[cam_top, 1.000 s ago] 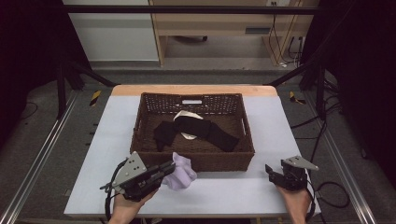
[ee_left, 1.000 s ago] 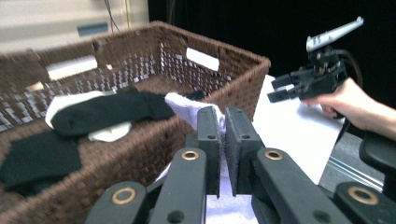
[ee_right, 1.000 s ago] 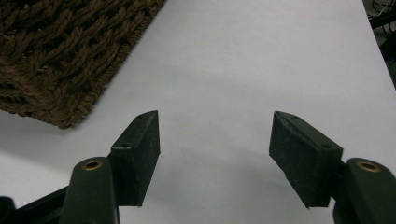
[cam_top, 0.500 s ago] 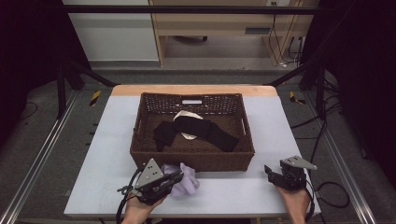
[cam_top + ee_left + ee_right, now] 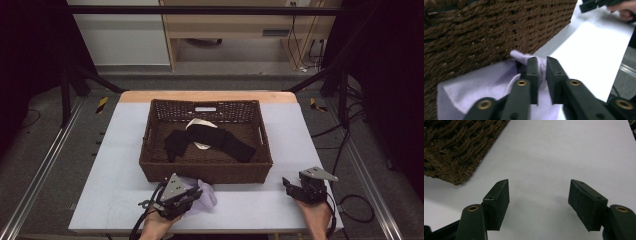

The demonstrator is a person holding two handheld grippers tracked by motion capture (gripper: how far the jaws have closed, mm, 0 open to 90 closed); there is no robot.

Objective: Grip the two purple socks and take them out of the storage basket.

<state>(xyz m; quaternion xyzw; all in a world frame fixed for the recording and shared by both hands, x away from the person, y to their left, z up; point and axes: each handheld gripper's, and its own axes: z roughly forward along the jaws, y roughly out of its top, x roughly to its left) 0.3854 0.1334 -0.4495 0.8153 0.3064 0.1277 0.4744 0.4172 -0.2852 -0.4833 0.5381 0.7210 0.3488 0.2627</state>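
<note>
A pale lilac cloth (image 5: 206, 194) lies on the white table just in front of the brown wicker basket (image 5: 207, 171). My left gripper (image 5: 192, 196) is shut on a fold of that lilac cloth (image 5: 499, 82), close against the basket wall (image 5: 474, 35). Black garments (image 5: 212, 139) and a white item (image 5: 199, 123) lie inside the basket. My right gripper (image 5: 290, 186) rests at the table's front right, open, with bare table between its jaws (image 5: 539, 192).
The basket corner (image 5: 454, 152) sits to the left of my right gripper. The table's front edge (image 5: 240, 227) runs just below both hands. Cables (image 5: 352, 202) trail off the right side. A wooden desk (image 5: 240, 30) stands beyond the table.
My left gripper has moved right and toward the front edge, dragging the lilac cloth with it. The right gripper has stayed in place.
</note>
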